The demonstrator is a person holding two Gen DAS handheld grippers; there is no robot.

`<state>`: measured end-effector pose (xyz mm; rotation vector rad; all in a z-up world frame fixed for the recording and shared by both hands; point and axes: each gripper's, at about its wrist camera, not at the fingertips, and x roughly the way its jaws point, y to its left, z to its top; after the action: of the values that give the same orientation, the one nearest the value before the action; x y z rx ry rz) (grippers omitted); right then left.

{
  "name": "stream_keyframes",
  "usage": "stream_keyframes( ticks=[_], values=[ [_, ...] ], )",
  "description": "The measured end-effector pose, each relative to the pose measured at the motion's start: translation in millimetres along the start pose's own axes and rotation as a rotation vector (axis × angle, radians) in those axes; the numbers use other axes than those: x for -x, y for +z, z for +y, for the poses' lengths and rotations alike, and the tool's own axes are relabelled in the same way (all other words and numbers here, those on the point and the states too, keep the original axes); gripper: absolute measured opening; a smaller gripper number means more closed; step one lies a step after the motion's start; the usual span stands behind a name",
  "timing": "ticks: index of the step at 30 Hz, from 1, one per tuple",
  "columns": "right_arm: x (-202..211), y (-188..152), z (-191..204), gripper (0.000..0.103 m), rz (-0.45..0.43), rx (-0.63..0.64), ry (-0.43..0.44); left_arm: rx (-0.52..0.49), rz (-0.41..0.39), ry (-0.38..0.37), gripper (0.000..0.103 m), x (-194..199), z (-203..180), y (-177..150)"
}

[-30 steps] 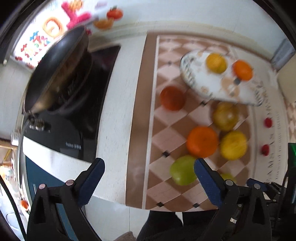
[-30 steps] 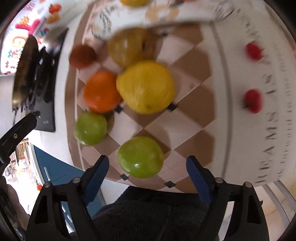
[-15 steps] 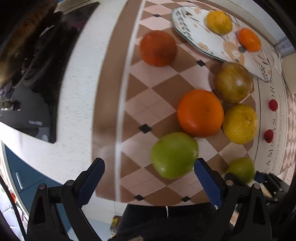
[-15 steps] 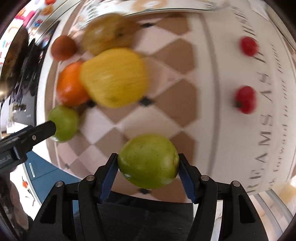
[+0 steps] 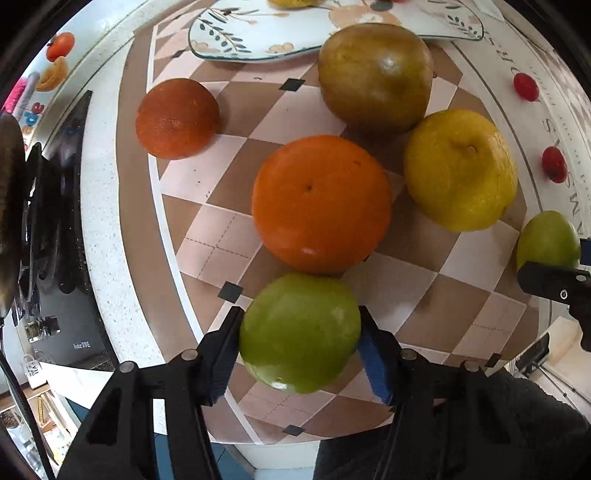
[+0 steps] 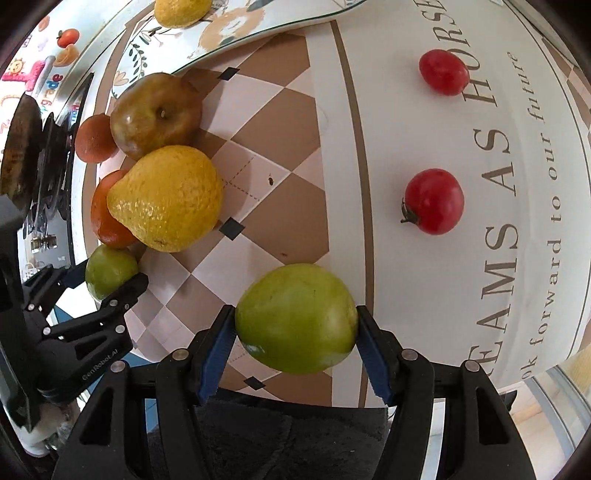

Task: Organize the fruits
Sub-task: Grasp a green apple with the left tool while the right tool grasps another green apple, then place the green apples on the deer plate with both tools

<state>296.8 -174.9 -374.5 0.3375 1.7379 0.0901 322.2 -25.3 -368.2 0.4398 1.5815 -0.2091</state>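
the tablecloth (image 6: 424,140) carries large grey serif capitals, cut off at the edges: "horse" near the top, then "as", then "eams". beside them runs smaller italic print, "ok forward to our future". the left gripper (image 6: 122,291) has "genrobot.ai" in pale letters on its black body. print on the stove front is too small to read.

So the bench (image 5: 122,236) is white speckled stone with a brown-and-cream checkered mat (image 5: 229,236) over it, plus a white strip with grey lettering (image 6: 495,206). Sitting on the mat: a dark orange (image 5: 176,119), a big orange (image 5: 321,204), a yellow lemony fruit (image 5: 460,170), a brownish pear-type thing (image 5: 375,75) and a leaf-pattern plate (image 5: 258,33). Two little red tomatoes (image 6: 433,201) sit well apart on the lettered strip.
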Motion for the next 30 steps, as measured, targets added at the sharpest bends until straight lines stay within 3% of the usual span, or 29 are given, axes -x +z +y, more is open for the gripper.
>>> stream_keyframes(
  ticks=[2, 9, 15, 22, 26, 30],
  values=[
    [3, -1, -2, 0.067, -0.004, -0.004, -0.004, 0.033, -0.004, -0.006, 0.057, -1, 2, -4],
    [5, 8, -14, 0.068, 0.014, 0.006, 0.002, 0.3, 0.009, -0.107, 0.057, -10, 35, -27],
    [3, 6, -12, 0.065, 0.004, 0.035, -0.013, 0.296, -0.009, -0.099, 0.057, -8, 39, -34],
    [33, 13, -14, 0.065, -0.048, 0.001, 0.073, 0.351, -0.047, -0.173, 0.057, 31, 55, -23],
    [79, 35, -11, 0.065, -0.14, 0.007, 0.127, 0.388, -0.119, -0.236, 0.057, 77, 73, -12],
    [110, 77, -3, 0.065, -0.21, 0.035, 0.123, 0.407, -0.17, -0.292, 0.057, 111, 89, 30]
  ],
)
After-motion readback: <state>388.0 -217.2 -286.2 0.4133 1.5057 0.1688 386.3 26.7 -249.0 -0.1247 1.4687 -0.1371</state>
